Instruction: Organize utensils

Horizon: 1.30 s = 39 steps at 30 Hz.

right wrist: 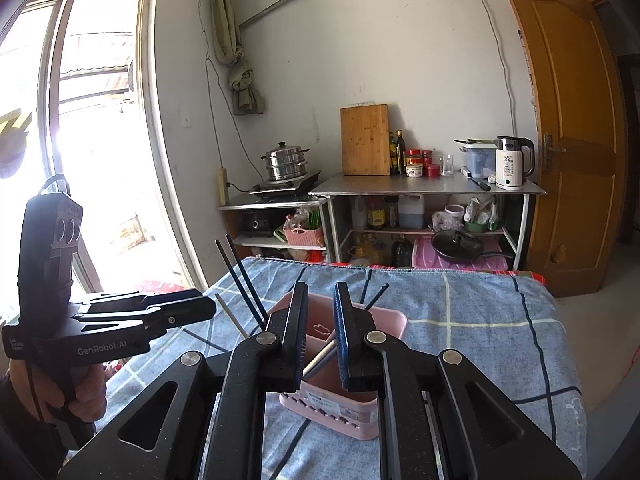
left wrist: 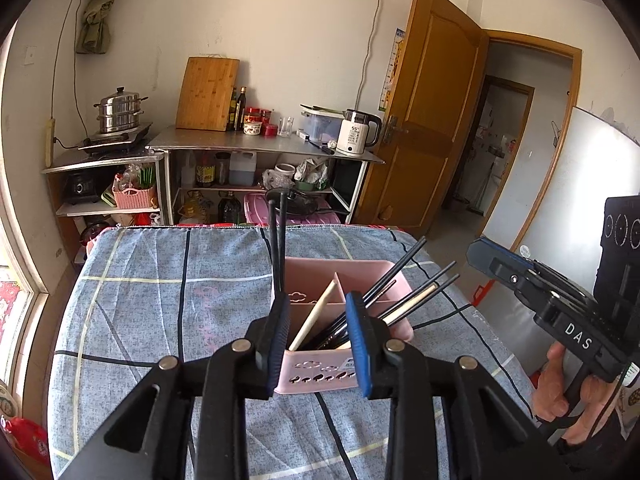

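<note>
A kitchen corner with steel shelves [left wrist: 256, 146], a cutting board [left wrist: 207, 94], a kettle [left wrist: 356, 132] and a wooden door [left wrist: 424, 100] lies behind a desk [left wrist: 160, 280] covered in blue checked cloth. On the cloth stands a pink holder [left wrist: 344, 276], divided into compartments, with black chopsticks [left wrist: 400, 268] and pale ones leaning out of it. The left claw [left wrist: 318, 328] hangs over the holder's near end, its jaws spread with nothing pressed between them. The right claw [right wrist: 320, 336] hovers over the holder too, jaws slightly apart and empty. A hand [left wrist: 560, 392] grips the right tool's handle.
</note>
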### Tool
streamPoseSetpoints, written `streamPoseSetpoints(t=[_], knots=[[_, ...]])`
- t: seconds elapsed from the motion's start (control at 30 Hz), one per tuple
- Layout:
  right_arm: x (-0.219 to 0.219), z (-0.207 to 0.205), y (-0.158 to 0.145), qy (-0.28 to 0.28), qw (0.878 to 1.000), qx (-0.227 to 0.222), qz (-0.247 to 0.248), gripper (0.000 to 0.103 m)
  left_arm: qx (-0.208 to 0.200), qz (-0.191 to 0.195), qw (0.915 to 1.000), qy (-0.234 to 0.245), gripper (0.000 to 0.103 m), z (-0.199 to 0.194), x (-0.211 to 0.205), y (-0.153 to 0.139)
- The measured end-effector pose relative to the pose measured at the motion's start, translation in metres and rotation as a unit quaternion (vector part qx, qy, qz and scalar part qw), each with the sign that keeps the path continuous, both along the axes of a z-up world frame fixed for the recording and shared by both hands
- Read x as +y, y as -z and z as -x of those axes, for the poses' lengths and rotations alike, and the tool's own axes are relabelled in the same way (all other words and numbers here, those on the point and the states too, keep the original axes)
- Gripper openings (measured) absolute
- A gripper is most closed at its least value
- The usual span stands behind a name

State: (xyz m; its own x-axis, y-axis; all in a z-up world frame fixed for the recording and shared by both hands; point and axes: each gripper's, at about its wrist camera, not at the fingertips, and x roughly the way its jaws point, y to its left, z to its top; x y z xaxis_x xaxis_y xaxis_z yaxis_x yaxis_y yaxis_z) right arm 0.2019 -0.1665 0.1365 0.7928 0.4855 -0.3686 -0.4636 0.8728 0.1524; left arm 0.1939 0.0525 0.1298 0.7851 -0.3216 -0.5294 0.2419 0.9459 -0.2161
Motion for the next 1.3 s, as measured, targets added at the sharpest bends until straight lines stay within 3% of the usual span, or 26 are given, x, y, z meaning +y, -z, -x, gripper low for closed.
streamPoseSetpoints(t=[0.23, 0.5, 0.63, 1.3], knots=[[-0.022, 0.037, 0.008, 0.003, 1.000, 0.001, -0.002, 0.014, -0.026, 0.008, 0.9996, -0.006, 0.036, 0.047, 0.002, 0.002], [-0.039, 0.081, 0.028, 0.012, 1.000, 0.006, -0.006, 0.015, -0.039, 0.017, 0.9990, -0.016, 0.043, 0.098, -0.002, 0.023], [-0.043, 0.099, 0.043, 0.017, 1.000, 0.014, -0.008, 0.026, -0.046, 0.005, 0.9987, -0.021, 0.045, 0.117, -0.011, 0.035], [-0.033, 0.157, 0.094, 0.032, 0.999, 0.032, 0.024, 0.026, -0.048, -0.018, 0.9983, -0.029, 0.047, 0.168, -0.029, 0.088]])
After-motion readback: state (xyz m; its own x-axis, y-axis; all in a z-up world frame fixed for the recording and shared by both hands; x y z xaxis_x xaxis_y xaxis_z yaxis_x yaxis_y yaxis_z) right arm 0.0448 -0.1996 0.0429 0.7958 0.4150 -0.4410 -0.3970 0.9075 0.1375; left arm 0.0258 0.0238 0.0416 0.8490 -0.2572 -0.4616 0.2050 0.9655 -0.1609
